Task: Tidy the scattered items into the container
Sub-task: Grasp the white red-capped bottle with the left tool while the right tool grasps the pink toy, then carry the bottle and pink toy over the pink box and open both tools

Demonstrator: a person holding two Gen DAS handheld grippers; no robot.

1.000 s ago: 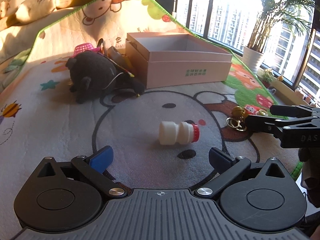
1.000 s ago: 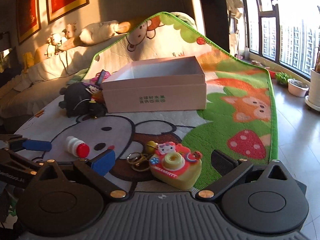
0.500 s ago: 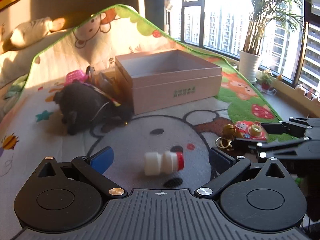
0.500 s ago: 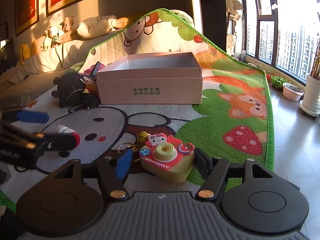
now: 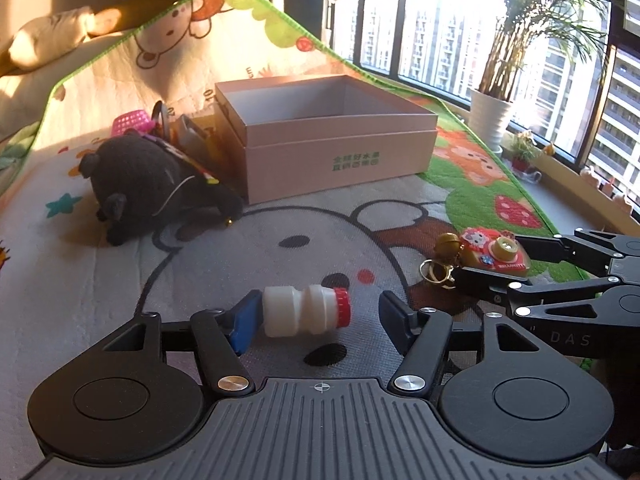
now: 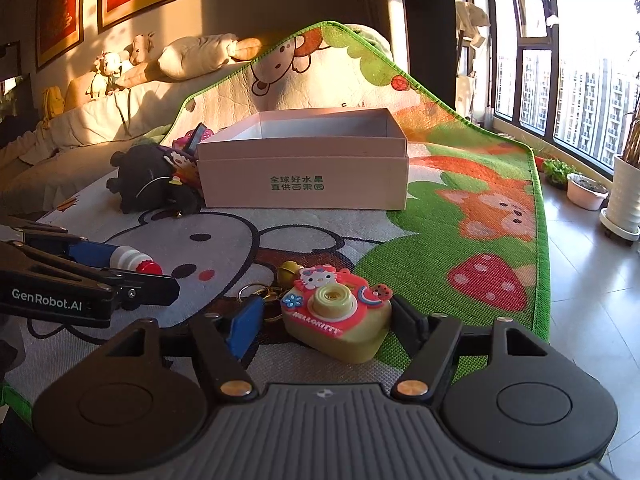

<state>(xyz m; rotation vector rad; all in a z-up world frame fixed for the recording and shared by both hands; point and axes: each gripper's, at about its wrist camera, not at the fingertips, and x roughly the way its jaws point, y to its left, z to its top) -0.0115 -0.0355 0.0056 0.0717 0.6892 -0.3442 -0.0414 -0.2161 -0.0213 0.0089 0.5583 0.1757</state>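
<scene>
on the play mat [image 5: 100,288], left gripper [image 5: 320,314] jaws now narrower around bottle [image 5: 306,311]

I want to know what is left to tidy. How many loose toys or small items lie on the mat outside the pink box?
3 clearly: a small white bottle between the left gripper's fingers, a toy camera keychain between the right gripper's, and a black plush left of the box. More clutter behind the plush is partly hidden.

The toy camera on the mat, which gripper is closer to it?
Right. The right gripper straddles the toy camera; the left gripper straddles the small bottle further left.
</scene>
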